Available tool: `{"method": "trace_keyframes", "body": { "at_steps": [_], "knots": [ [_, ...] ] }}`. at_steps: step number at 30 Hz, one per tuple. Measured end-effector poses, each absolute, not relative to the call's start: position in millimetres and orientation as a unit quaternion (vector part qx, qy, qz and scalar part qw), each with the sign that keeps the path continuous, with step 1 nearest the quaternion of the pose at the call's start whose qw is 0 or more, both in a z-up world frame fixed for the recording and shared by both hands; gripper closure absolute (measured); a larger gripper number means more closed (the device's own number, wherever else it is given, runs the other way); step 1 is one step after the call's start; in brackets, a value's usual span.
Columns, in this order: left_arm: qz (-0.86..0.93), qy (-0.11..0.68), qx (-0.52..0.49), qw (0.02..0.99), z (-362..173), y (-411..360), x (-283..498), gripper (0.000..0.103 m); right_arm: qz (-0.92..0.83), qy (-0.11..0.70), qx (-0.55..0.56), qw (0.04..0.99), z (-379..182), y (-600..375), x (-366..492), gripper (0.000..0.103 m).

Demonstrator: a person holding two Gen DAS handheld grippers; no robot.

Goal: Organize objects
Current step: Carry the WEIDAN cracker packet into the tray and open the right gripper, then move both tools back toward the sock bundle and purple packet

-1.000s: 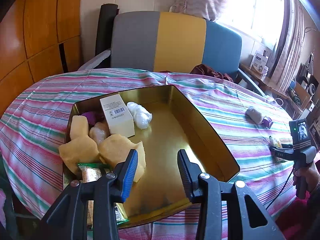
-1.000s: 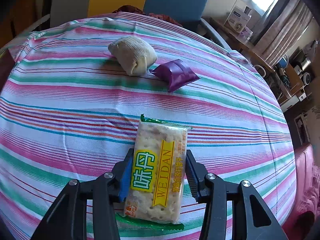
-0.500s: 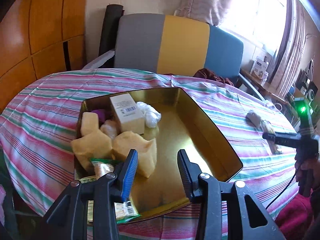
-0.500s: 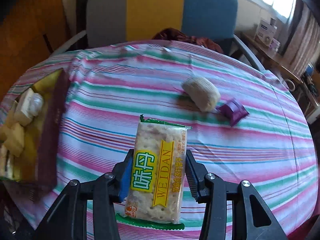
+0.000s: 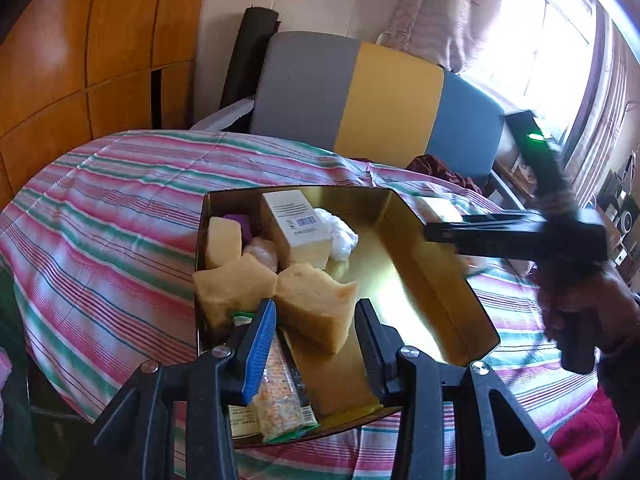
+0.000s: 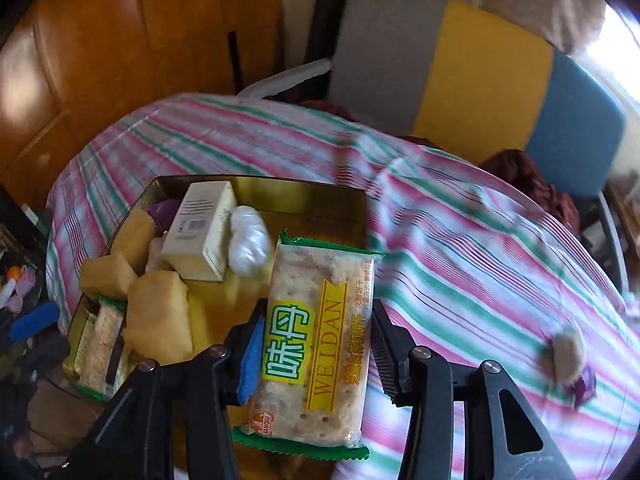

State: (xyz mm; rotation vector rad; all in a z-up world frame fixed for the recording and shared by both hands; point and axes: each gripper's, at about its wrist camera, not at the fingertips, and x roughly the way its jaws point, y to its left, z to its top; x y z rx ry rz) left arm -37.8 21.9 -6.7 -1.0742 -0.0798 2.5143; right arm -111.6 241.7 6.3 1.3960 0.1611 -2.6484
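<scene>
A gold tin box (image 5: 436, 276) sits on the striped table and holds yellow sponges (image 5: 316, 304), a white carton (image 5: 298, 222), a white wrapped lump (image 5: 340, 236) and a cracker pack (image 5: 280, 392). My left gripper (image 5: 316, 340) is open and empty over the box's near edge. My right gripper (image 6: 316, 356) is shut on a Weidan cracker packet (image 6: 320, 344) and holds it above the box's right side (image 6: 304, 196). The right gripper also shows in the left wrist view (image 5: 520, 236), blurred, over the box's right rim.
A beige pouch (image 6: 568, 352) and a purple packet (image 6: 584, 388) lie on the striped tablecloth (image 6: 460, 264) at the right. A grey, yellow and blue chair (image 5: 372, 96) stands behind the table. Wooden cabinets (image 5: 80, 60) stand at the left.
My right gripper has carried the cracker packet left from the open tablecloth to above the tin box. My left gripper has shifted slightly and stays open.
</scene>
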Motion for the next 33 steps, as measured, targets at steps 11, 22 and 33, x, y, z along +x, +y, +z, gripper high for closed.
{"method": "trace_keyframes", "body": {
  "at_steps": [11, 22, 33],
  "knots": [
    [0.888, -0.043, -0.415, 0.194, -27.7, 13.1, -51.2, 0.062, -0.856, 0.082, 0.508, 0.046, -44.8, 216.4, -193.2, 0.051],
    [0.891, -0.033, -0.412, 0.189, -27.1, 19.4, -48.6, 0.062, -0.878, 0.053, 0.474, 0.046, -31.3, 230.0, -166.0, 0.038],
    [0.901, -0.006, -0.391, 0.187, -11.0, 30.1, -35.8, 0.062, -0.901, 0.042, 0.429, 0.044, -7.1, 245.8, -93.5, 0.029]
  ]
}}
